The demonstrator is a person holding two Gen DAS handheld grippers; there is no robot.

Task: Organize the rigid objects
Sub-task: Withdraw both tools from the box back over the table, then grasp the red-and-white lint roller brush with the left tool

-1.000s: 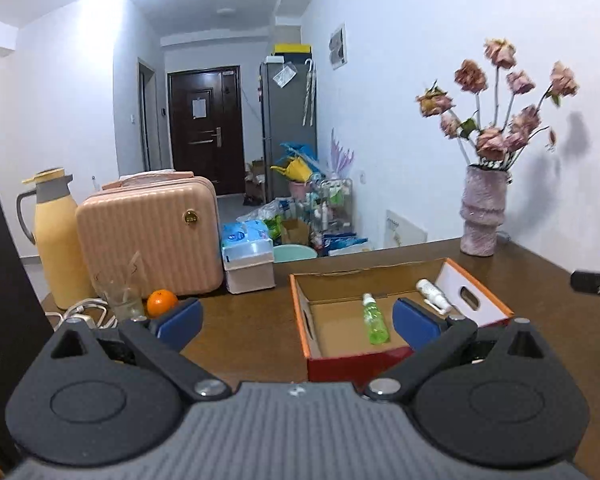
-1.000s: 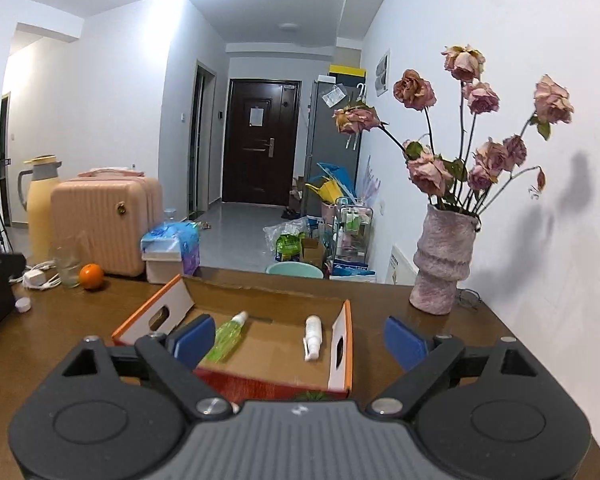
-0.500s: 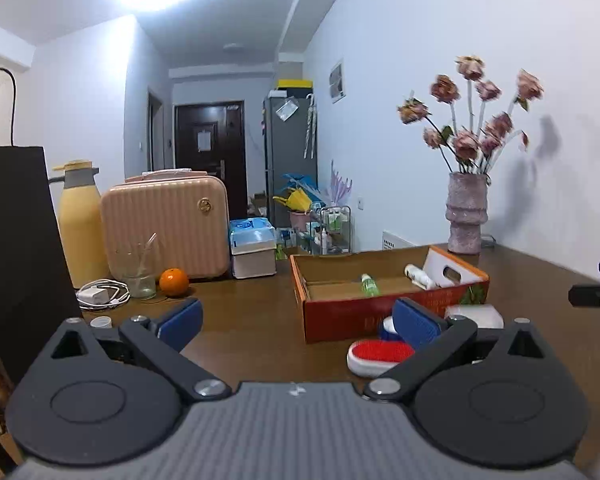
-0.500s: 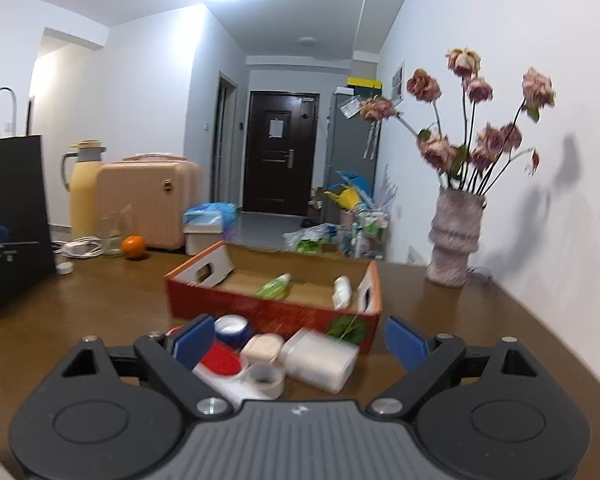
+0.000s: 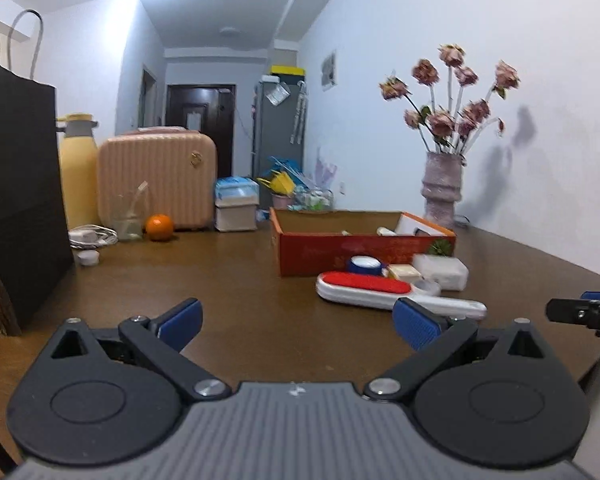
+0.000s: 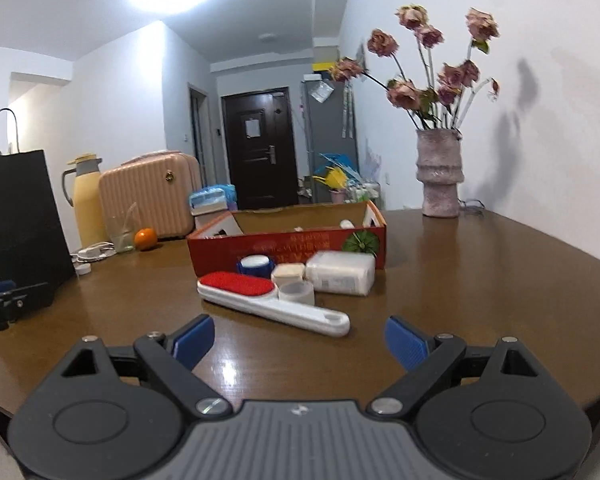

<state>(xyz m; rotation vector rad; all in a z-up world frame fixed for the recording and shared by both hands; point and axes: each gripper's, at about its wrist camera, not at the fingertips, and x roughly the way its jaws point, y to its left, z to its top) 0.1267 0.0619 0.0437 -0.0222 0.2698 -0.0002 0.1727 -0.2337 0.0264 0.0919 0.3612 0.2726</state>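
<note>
Brown wood fills the lower half of both views now: the desk (image 6: 480, 272) sits much closer under the cameras than it did a second ago, when both looked down into the orange box (image 6: 288, 240) from above. Both grippers have sunk to near desk level, and the box is seen side-on, its contents mostly hidden behind the front wall.

The drop has brought a cluster of loose things into view, lying on the desk just in front of the box: a white lint brush with a red pad (image 6: 268, 300), a blue-lidded jar (image 6: 254, 266), a small beige box (image 6: 287, 274), a clear tape roll (image 6: 296, 293) and a white rectangular container (image 6: 340, 272). These look like the rigid objects left to sort.

The left gripper (image 5: 296, 322) and the right gripper (image 6: 300, 344) both have their fingers wide apart with nothing between them. The brush handle points toward the right gripper and lies nearest it, so it seems the likely first pick, with the box as the destination.
</note>
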